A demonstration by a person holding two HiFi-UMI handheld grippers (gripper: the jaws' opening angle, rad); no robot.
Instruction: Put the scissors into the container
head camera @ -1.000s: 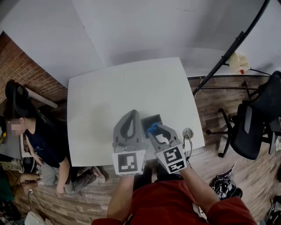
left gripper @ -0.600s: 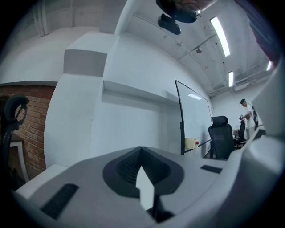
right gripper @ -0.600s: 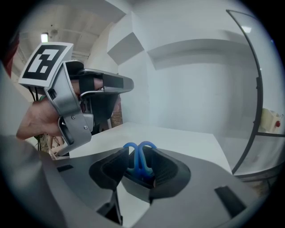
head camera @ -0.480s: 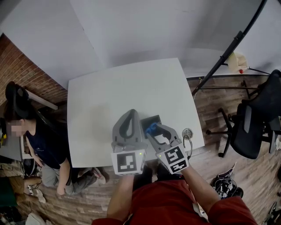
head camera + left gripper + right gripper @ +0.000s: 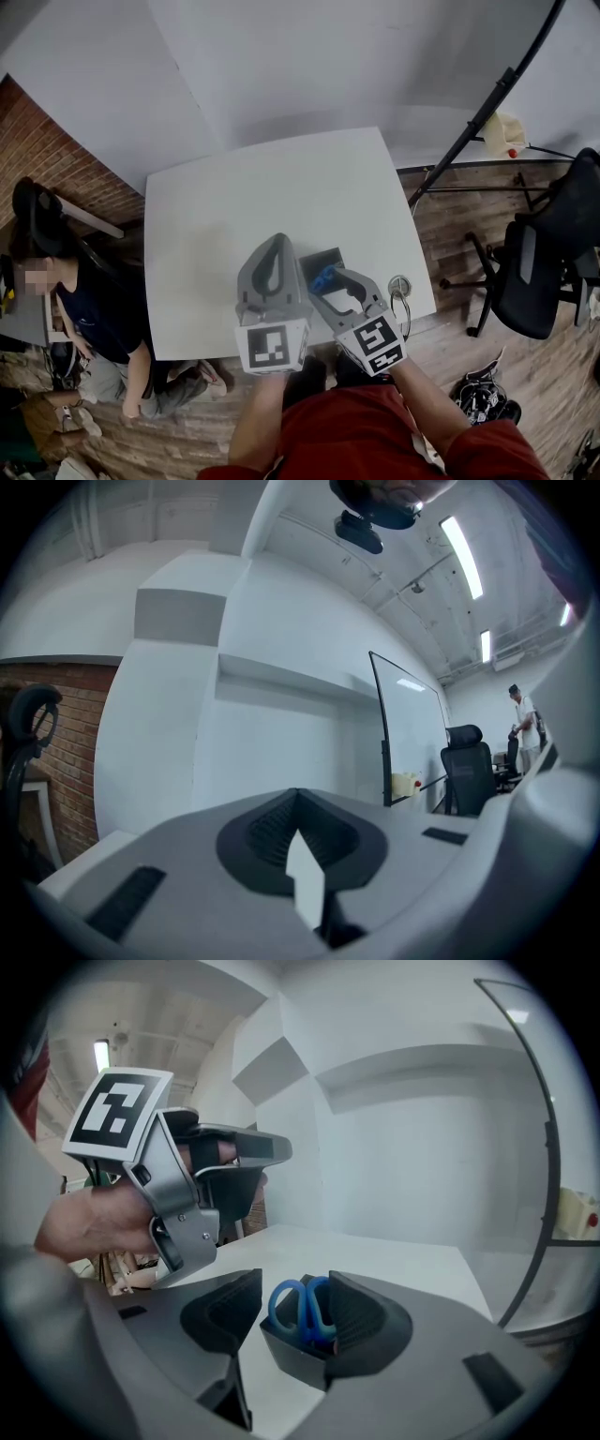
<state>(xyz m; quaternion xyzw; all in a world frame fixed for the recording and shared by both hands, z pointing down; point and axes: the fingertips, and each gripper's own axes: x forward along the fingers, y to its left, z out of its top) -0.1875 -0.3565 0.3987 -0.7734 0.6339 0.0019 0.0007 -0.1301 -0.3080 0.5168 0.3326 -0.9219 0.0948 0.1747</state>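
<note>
The right gripper (image 5: 292, 1290) is opening its jaws wide, letting go of the blue scissors (image 5: 302, 1312), which are now standing free in the dark container (image 5: 292, 1356).

The white table (image 5: 281, 206) stands on a wood-plank floor (image 5: 469, 361). Behind the table: a white wall (image 5: 328, 66). Left of the table: a brick wall (image 5: 56, 159). Right of the table: a black office chair (image 5: 544, 272) and a slanted black pole (image 5: 487, 103). Strip lights (image 5: 459, 544) are mounted on the ceiling.

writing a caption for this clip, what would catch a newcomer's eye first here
The blue-handled scissors stand handles-up in the dark container on the white table, near its front edge. The right gripper frames them, its jaws apart, having just been opening; the left gripper, shut, is beside it.
</note>
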